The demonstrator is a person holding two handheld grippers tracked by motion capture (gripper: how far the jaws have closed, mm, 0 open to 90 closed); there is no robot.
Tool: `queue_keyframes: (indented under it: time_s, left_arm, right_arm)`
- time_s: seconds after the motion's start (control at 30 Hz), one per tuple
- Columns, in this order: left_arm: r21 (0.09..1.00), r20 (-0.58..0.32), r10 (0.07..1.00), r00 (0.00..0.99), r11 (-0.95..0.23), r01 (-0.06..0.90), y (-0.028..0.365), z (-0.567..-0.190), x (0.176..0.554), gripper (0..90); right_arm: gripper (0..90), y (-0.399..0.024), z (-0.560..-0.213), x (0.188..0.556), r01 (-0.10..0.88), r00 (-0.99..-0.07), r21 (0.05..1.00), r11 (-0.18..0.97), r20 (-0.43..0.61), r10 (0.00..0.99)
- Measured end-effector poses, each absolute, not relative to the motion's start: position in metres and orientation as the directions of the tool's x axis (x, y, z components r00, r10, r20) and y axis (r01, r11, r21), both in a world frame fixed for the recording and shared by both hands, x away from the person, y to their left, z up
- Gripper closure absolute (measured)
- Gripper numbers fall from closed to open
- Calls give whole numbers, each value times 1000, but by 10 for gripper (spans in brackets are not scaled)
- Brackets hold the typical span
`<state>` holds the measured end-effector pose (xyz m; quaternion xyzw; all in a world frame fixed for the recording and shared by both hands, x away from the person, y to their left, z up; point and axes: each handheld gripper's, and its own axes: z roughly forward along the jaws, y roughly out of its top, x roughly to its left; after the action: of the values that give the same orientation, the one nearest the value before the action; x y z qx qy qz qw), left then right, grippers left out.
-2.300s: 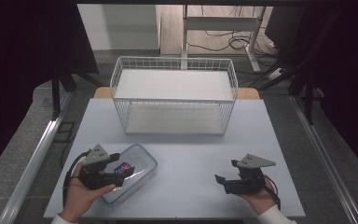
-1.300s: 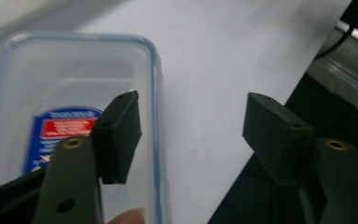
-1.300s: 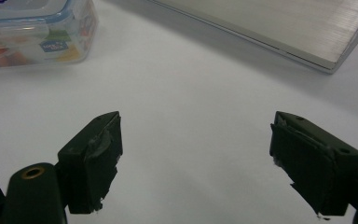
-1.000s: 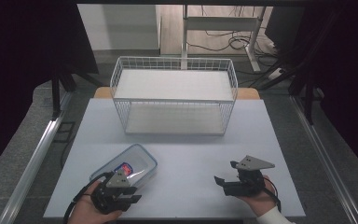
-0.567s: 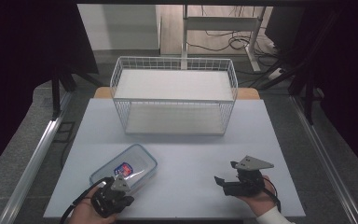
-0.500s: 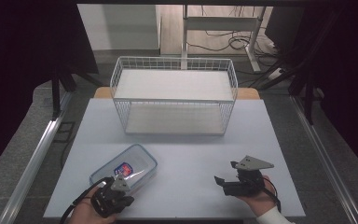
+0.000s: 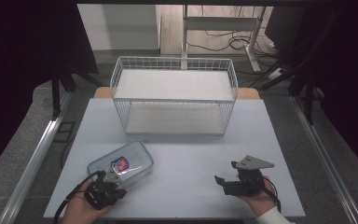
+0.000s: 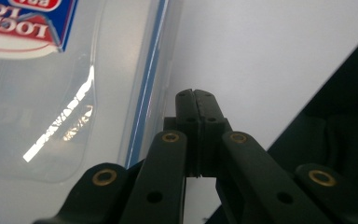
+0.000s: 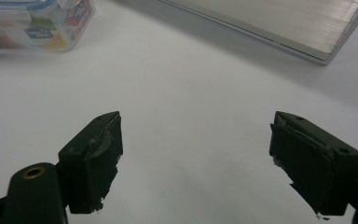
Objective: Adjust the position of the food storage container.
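Even overhead light, tabletop bright and pale, surroundings left and right fall into near black. Soft short shadows under the wire basket. High view sharp enough, slightly grainy. Left gripper view: streaky white glare on the clear container lid, label blurred, close black fingers soft. Right gripper view: fingers dark and a bit soft, tabletop washed out, far corners hazy.

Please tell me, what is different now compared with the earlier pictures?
The left gripper moved from beside the plastic box toward the table's near edge, and its jaws have just closed on nothing. The box turned a little. The right gripper and wire basket stayed.
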<state>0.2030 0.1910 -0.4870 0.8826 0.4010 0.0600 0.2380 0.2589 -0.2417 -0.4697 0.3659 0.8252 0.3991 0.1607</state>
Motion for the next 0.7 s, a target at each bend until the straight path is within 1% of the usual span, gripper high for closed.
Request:
queue_keyframes:
  time_s: [0.23, 0.3, 0.5, 0.6, 0.7]
  left_arm:
    - [465, -55, 795, 604, -514, 720, 212, -490, 217, 899]
    - [471, -60, 808, 586, -495, 731, 218, -490, 221, 899]
    - [481, -69, 812, 579, -481, 733, 224, -490, 223, 899]
    - [499, -78, 814, 576, -468, 729, 226, -485, 220, 898]
    - [545, -113, 823, 557, -417, 727, 239, -473, 214, 898]
  right_arm:
    - [173, -242, -470, 259, 476, -678, 775, 415, 23, 734]
    - [173, -241, -470, 259, 477, -678, 774, 417, 23, 734]
    - [173, -240, -469, 258, 473, -680, 776, 417, 21, 733]
    - [173, -240, -469, 258, 473, -680, 776, 417, 20, 733]
    - [173, -241, -469, 258, 472, -678, 776, 418, 17, 734]
